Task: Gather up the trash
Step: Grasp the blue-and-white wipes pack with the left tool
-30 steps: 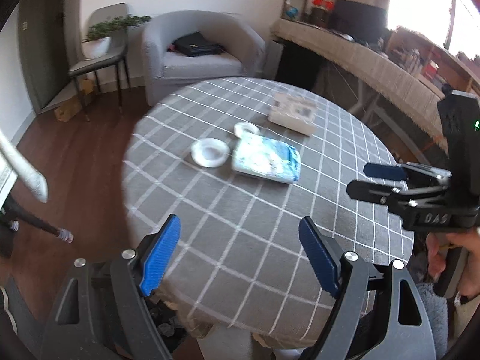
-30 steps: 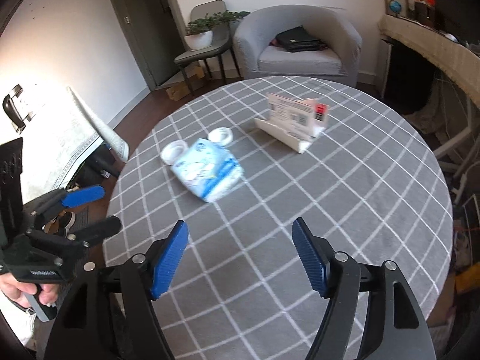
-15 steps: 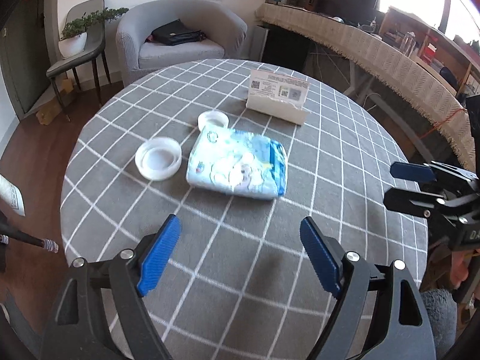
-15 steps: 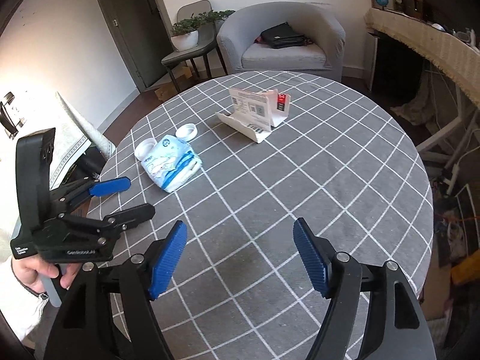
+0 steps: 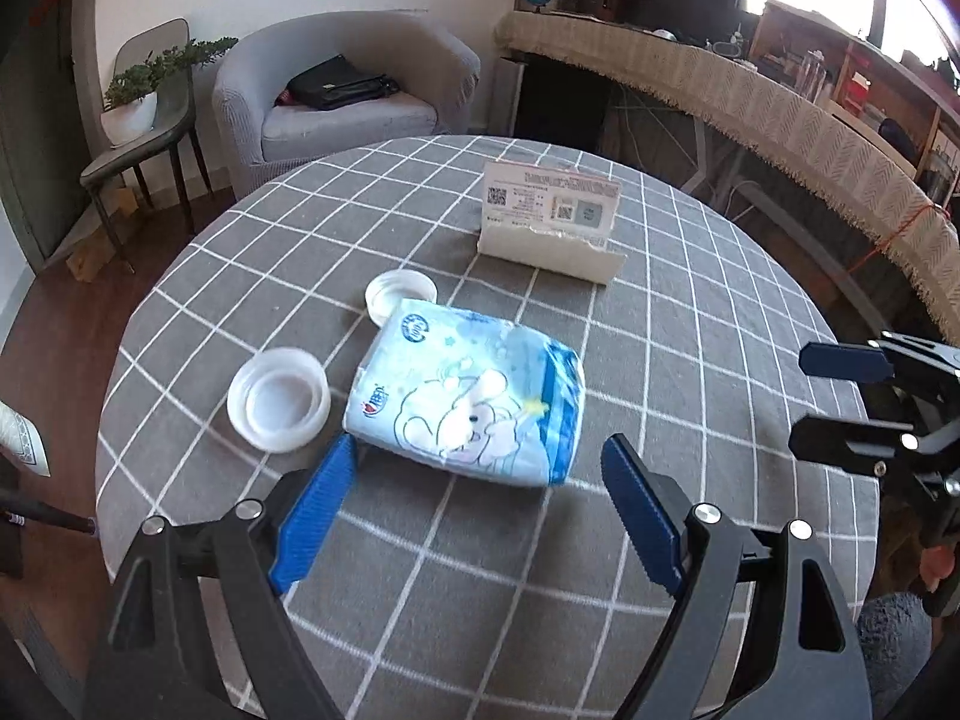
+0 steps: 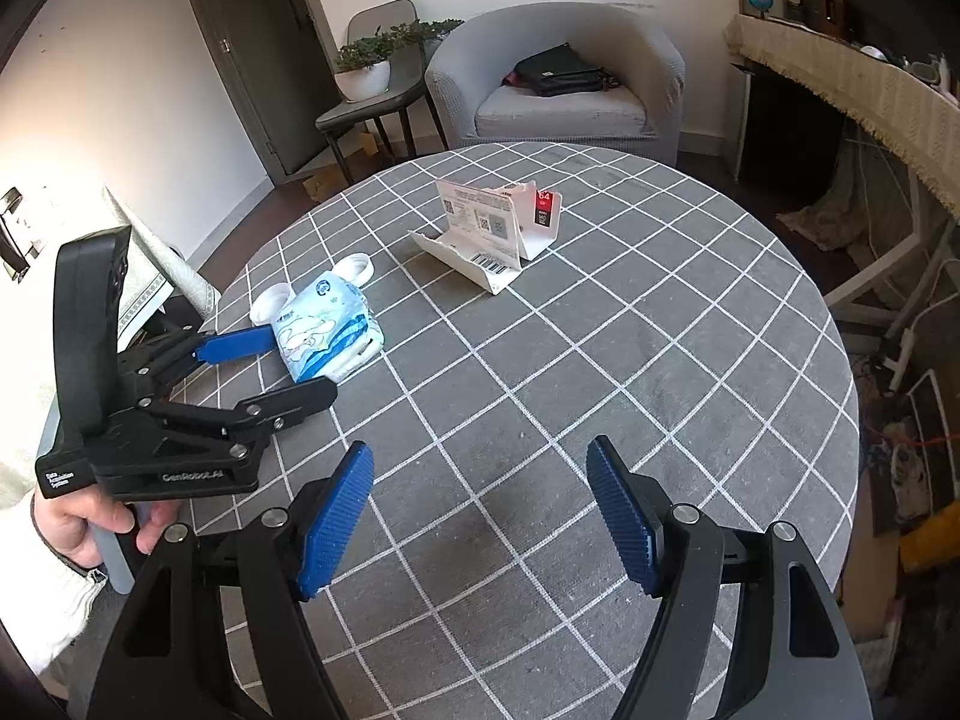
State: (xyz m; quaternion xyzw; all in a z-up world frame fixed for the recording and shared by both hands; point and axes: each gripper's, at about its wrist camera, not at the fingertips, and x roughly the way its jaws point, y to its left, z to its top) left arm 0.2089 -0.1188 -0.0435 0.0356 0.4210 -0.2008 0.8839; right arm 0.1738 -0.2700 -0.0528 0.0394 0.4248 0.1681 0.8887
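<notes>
A blue and white tissue pack [image 5: 471, 399] lies on the round grey checked table [image 5: 690, 312]; it also shows in the right wrist view [image 6: 327, 324]. Two white lids [image 5: 279, 399] [image 5: 401, 294] lie to its left and behind it. An opened white cardboard package [image 5: 549, 222] stands farther back, and also shows in the right wrist view [image 6: 498, 234]. My left gripper [image 5: 480, 498] is open, its fingers just short of the pack's near edge. My right gripper [image 6: 480, 510] is open and empty over bare table.
A grey armchair [image 5: 336, 96] with a black bag stands beyond the table, a chair with a potted plant [image 5: 144, 102] to its left. A long covered bench [image 5: 750, 96] runs along the right. The right gripper [image 5: 858, 396] sits at the table's right edge.
My left gripper has moved forward and down toward the tissue pack, which now lies just ahead of its fingers. The right gripper has risen a little and stays open.
</notes>
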